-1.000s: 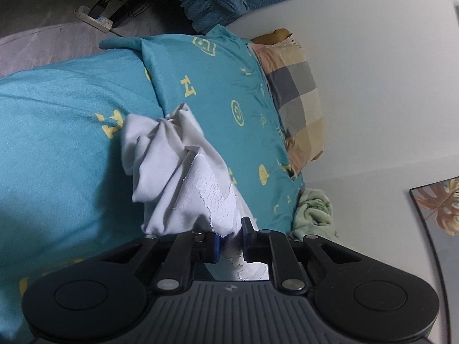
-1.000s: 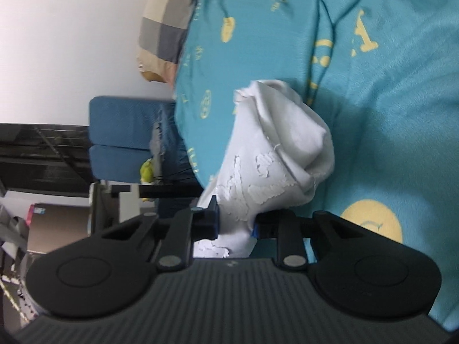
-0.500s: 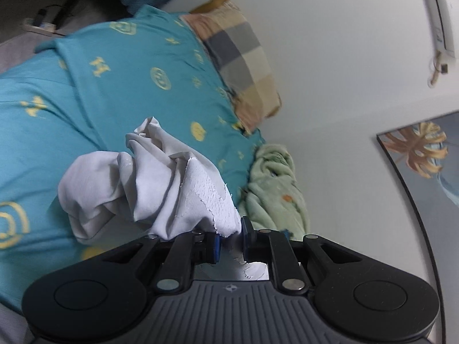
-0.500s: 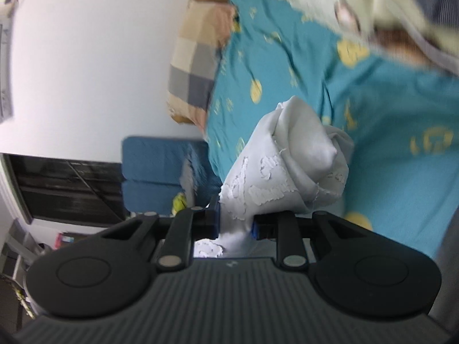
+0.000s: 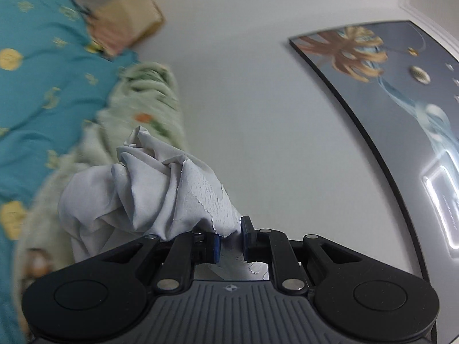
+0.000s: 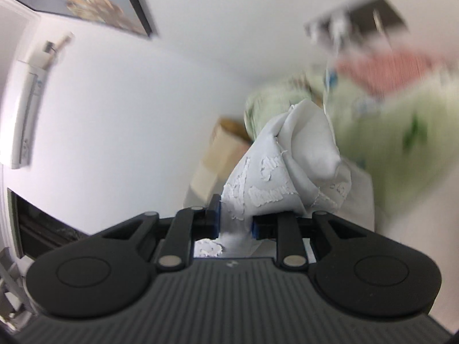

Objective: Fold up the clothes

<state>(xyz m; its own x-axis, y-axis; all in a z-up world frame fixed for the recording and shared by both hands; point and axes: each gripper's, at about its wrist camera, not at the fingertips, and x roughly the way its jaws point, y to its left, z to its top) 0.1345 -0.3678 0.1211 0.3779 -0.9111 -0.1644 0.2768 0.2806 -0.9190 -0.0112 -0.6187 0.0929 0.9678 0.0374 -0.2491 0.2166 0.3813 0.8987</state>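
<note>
Both claws, left [image 5: 228, 236] and right [image 6: 235, 220], clamp the crumpled shirt [image 5: 149, 189] bunched ahead of them, so no fold is made yet.

White wall [image 5: 258, 100]; framed palm picture [image 5: 387, 86] hung there; bed with teal patterned sheet [image 5: 37, 91], checked pillow [image 5: 114, 8].

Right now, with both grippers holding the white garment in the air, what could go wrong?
1. The left gripper and the right gripper each pinch only a small bunch of the white garment, so an edge may slip out.
2. The garment hangs crumpled, not spread, so it may come down twisted and fold unevenly.
3. The cracked print sits by the right gripper's pads and may flake further.
</note>
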